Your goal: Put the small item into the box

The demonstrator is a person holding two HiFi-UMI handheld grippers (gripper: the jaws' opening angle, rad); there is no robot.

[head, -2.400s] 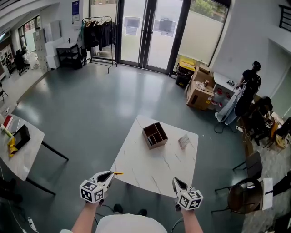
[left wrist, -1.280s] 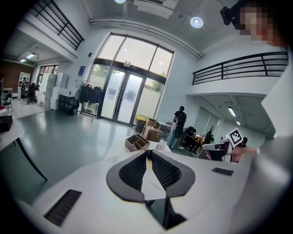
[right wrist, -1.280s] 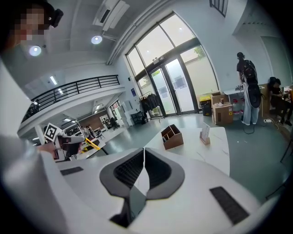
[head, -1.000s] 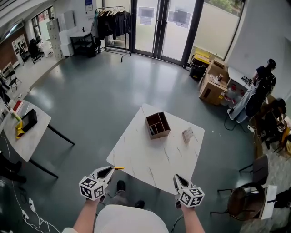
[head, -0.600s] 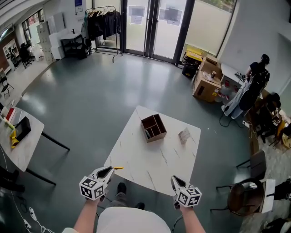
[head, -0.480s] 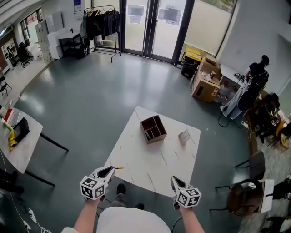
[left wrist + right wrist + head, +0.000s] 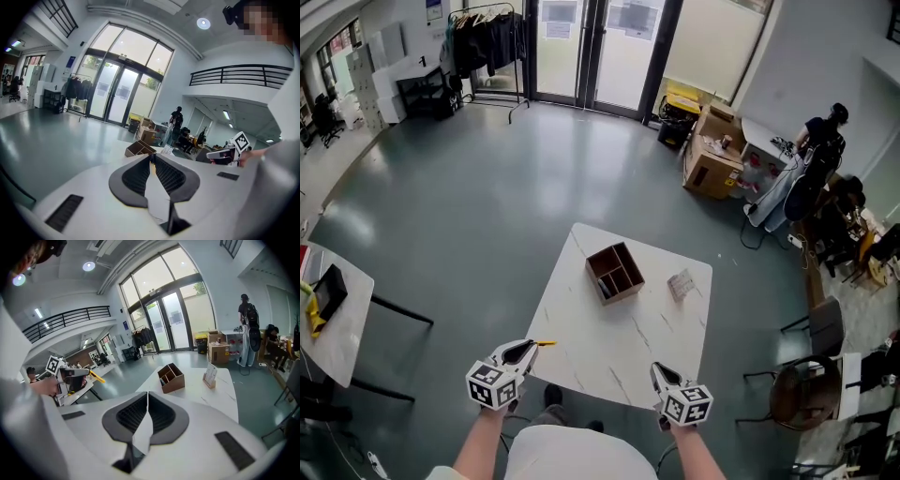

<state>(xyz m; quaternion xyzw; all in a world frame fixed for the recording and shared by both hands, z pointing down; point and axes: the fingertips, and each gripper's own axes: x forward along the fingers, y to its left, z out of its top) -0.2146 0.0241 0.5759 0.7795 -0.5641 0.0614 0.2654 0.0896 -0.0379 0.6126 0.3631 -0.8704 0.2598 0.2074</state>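
The small item [image 7: 545, 344], a thin yellow piece, is pinched at the tips of the left gripper [image 7: 531, 347], whose 2 jaws are closed on it so that it sticks out past them; the right gripper view shows the same. That gripper is held in the air just off the near left corner of the table [image 7: 581, 352], so the item is well apart from the box [image 7: 615, 273]. The box is brown, open-topped and split by dividers, and it stands on the table toward the far edge, left of the middle. A small card stand [image 7: 680, 285] stands near the right edge, beside the box but not touching it. The right gripper [image 7: 657, 368] is at the table's near edge toward the right corner, its 2 jaws pressed together with nothing between them.
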